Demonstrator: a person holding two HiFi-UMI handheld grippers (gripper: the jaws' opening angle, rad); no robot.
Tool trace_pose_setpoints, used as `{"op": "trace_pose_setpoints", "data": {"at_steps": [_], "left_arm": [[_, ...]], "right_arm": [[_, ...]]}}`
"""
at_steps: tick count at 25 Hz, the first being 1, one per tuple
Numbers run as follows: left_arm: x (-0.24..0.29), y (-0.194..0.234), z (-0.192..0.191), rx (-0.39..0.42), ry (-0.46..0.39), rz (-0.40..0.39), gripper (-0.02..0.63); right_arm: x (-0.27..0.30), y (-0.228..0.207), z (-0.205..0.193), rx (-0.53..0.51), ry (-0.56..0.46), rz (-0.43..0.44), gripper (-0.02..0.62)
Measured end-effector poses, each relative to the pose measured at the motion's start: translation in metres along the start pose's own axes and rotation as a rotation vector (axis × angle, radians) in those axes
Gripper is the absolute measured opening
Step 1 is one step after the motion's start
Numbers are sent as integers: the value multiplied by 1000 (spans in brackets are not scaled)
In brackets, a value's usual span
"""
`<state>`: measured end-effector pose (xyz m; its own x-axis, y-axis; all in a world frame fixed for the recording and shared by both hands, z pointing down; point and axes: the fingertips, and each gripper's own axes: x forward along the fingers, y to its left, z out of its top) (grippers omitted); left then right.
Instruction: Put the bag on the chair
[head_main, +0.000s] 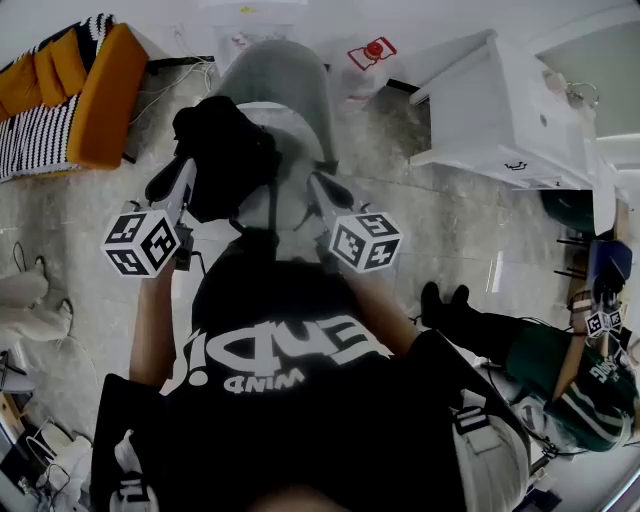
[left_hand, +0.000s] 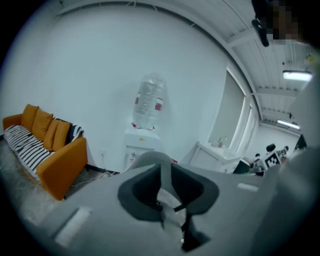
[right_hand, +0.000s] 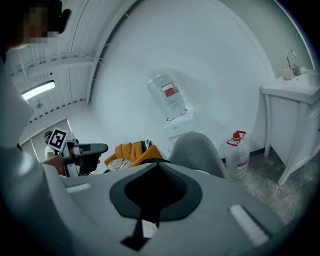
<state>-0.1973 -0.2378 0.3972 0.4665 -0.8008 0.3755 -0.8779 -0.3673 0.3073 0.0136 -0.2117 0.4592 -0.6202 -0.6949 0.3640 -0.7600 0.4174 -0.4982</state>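
A black bag rests on the seat of a grey shell chair, with its dark straps trailing over the seat's front. At the bag's left side is my left gripper, its tip touching the fabric. In the left gripper view its jaws stand almost together, and the chair back shows through the narrow slit between them. Whether the pads press on anything is unclear. My right gripper hovers over the seat just right of the bag. Its jaws are shut, with nothing visibly held.
An orange sofa with a striped throw stands at the left. A white sink cabinet is at the right, and a water jug sits behind the chair. A water dispenser stands at the wall. Another person sits at the lower right.
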Motion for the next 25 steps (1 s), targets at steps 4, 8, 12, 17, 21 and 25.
{"op": "trace_pose_setpoints", "data": {"at_steps": [4, 8, 12, 17, 21, 25], "left_arm": [[-11, -7, -4, 24, -34, 5, 15], [-18, -15, -12, 51, -66, 3, 3], [-23, -18, -20, 75, -101, 18, 3], [-22, -15, -31, 80, -122, 43, 2], [-17, -17, -45, 91, -111, 51, 2], [-13, -18, -55, 90, -103, 60, 2]], "right_arm": [[-6, 4, 0, -32, -11, -4, 2], [-12, 6, 3, -82, -47, -4, 2], [-15, 7, 5, -109, -71, -3, 2], [-18, 5, 3, -123, -92, -18, 2], [-20, 5, 3, -150, -102, -19, 2], [-21, 2, 0, -161, -101, -30, 2]]}}
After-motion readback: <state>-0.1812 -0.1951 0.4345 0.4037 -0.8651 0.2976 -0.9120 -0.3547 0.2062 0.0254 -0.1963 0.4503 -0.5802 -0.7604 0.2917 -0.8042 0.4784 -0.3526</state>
